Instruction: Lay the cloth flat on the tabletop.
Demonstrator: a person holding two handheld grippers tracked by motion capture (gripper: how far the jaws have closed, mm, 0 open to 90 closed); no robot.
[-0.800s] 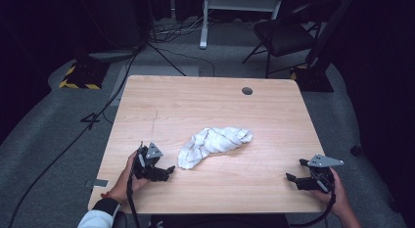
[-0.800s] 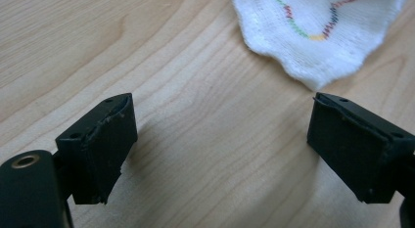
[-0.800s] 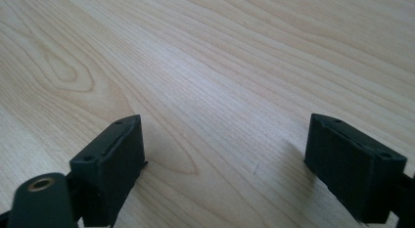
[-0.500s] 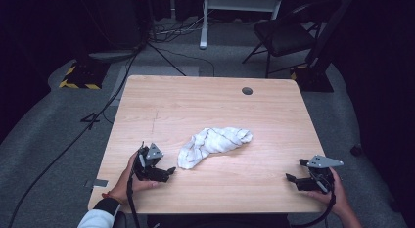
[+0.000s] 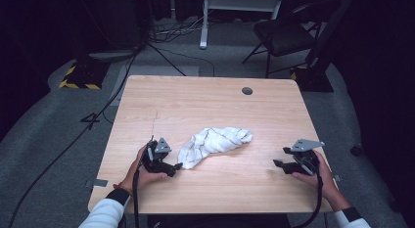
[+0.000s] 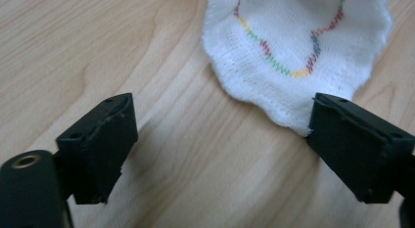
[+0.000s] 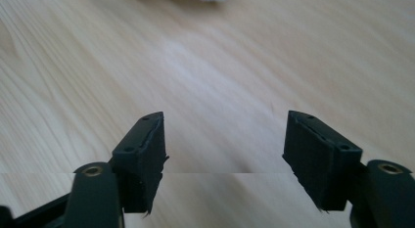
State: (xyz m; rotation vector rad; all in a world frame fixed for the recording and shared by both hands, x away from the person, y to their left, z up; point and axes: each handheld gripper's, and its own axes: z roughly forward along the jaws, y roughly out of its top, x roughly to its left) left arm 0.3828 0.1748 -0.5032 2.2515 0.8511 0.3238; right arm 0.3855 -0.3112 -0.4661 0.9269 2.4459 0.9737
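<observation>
A crumpled white cloth (image 5: 214, 141) lies near the middle of the wooden table (image 5: 210, 105). In the left gripper view its hem (image 6: 293, 52) carries a wavy multicoloured stitch line. My left gripper (image 5: 175, 166) rests on the table at the cloth's near-left end, open, its jaws wide apart (image 6: 220, 149), and the right jaw's tip meets the cloth's edge. My right gripper (image 5: 279, 165) sits low near the table's right edge, well away from the cloth. It is open (image 7: 225, 149) over bare wood, with nothing between its jaws.
A round cable hole (image 5: 247, 90) lies near the table's far edge. Beyond the table stand a black chair (image 5: 284, 34), a white stand (image 5: 240, 3) and floor cables (image 5: 98, 115). The near table edge is close to both hands.
</observation>
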